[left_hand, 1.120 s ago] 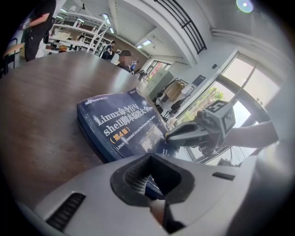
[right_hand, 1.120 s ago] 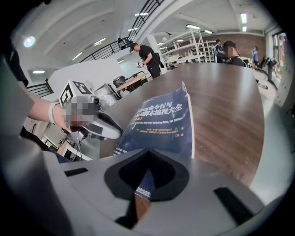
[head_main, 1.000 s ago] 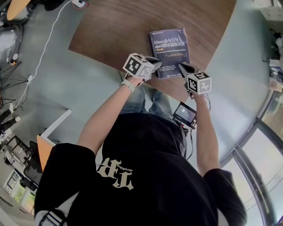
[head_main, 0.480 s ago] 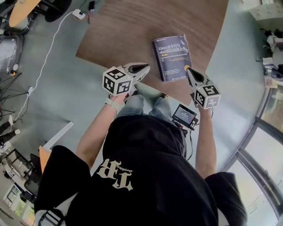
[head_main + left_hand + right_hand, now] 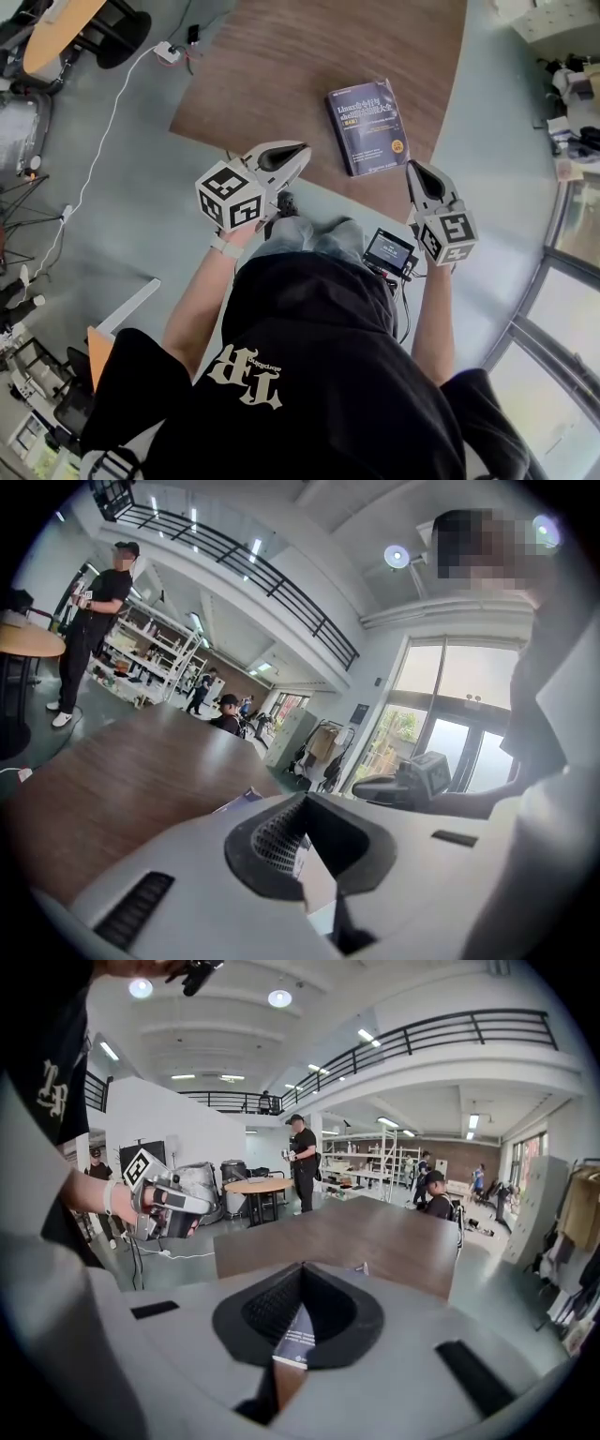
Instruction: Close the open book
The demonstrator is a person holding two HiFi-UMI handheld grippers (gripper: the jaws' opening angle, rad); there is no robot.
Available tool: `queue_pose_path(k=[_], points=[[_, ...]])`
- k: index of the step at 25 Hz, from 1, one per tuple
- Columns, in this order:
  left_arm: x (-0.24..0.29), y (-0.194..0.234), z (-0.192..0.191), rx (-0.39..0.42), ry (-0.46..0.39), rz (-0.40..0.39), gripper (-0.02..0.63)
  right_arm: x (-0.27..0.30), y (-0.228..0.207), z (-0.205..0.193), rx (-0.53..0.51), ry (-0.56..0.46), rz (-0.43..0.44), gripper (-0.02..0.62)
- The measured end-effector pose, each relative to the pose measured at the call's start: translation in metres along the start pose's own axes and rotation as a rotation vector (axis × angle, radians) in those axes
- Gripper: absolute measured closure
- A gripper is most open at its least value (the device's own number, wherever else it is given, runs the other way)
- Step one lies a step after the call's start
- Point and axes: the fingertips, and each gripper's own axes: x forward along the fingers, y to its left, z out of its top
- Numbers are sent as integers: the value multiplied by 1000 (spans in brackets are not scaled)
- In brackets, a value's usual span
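**Evidently finished: book lies shut on the desk, both tools empty and clear of it**

Head view. The book (image 5: pixel 367 127) lies flat and closed, cover up, on the desk (image 5: pixel 281 66), close to its near edge and towards the right-hand corner. No page or cover stands raised. The left tool (image 5: pixel 302 150) hangs by the desk's near edge, to the left of the book and well apart from it. The right tool (image 5: pixel 415 169) hangs near the book's near right corner, touching nothing.

Left gripper view. The jaws lie together with nothing between them. The desk top stretches ahead and the right tool shows off to the side.

Right gripper view. The jaws meet at the tips and grip nothing. The book's dark cover shows through the hollow behind the tips, lying beyond and below the tool, not in contact with it.

Assessment. The closing step appears done, and the moment reads as the end of the task. The next move calls only for keeping both tools off the book. Should the cover spring up, a light press with the joined tips would settle it.
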Motion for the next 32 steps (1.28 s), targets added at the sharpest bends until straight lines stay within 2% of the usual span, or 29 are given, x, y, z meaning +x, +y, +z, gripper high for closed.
queue_pose_path(k=[6,12,17,22,32], points=[[-9,-39,-1,4,-39,21,600,-41,6,5,-26,-77,13,607],[2,-98,-5,31,-49,26,600,-89,0,-18,-58,-65,23,607],[19,-151,-26,58,-43,12,600,-136,-4,-49,-49,-69,20,607],[16,-192,-48,51,-50,20,600,-176,2,-68,-50,-79,15,607],[9,-253,-82,72,-55,10,600,-245,18,-94,-58,-106,-6,607]])
